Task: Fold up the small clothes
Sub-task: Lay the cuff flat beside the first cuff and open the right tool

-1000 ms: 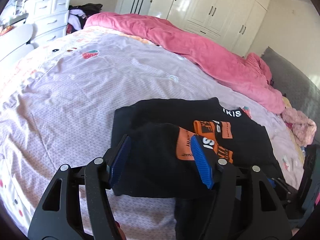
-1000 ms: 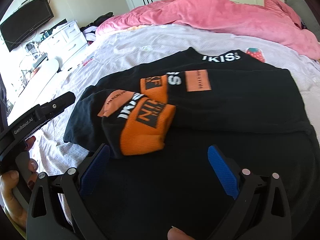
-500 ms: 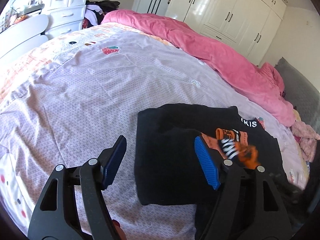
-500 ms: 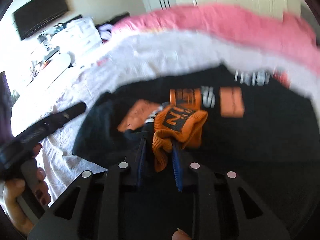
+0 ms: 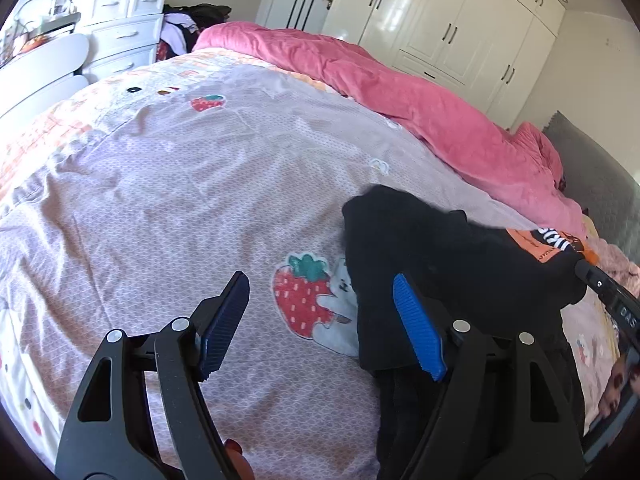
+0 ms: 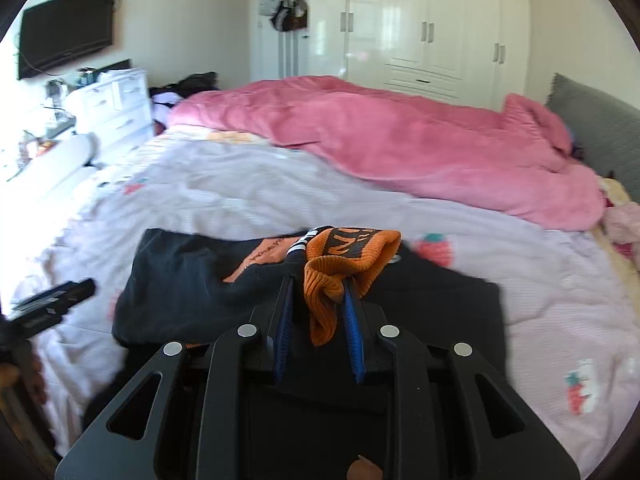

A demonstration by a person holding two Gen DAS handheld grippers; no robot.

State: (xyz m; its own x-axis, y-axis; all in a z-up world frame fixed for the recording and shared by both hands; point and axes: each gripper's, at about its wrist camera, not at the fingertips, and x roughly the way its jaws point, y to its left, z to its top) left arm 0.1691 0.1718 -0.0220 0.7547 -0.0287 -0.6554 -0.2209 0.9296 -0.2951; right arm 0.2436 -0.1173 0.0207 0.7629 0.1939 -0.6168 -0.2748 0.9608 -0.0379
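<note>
A black garment (image 5: pixel 440 248) with orange patches and an orange knitted cuff (image 6: pixel 352 248) lies on the lilac bed sheet (image 5: pixel 200 200). My right gripper (image 6: pixel 319 280) is shut on that cuff and holds it raised above the rest of the black cloth (image 6: pixel 192 280). In the left wrist view, my left gripper (image 5: pixel 320 280) hovers over a strawberry print on the sheet. Its jaws are opening, with no cloth between them. The garment's left edge lies just beyond its right fingertip (image 5: pixel 404 292).
A pink duvet (image 6: pixel 400 140) is bunched along the far side of the bed, with a grey headboard (image 6: pixel 592 120) at the right. White drawers (image 5: pixel 120 20) stand far left and white wardrobes (image 6: pixel 420 20) at the back. Pink clothes (image 6: pixel 624 224) lie at the right edge.
My right gripper went from wide open to shut on the orange cuff and rose with it. The garment shifted right, out from between the left jaws, which stand wider.
</note>
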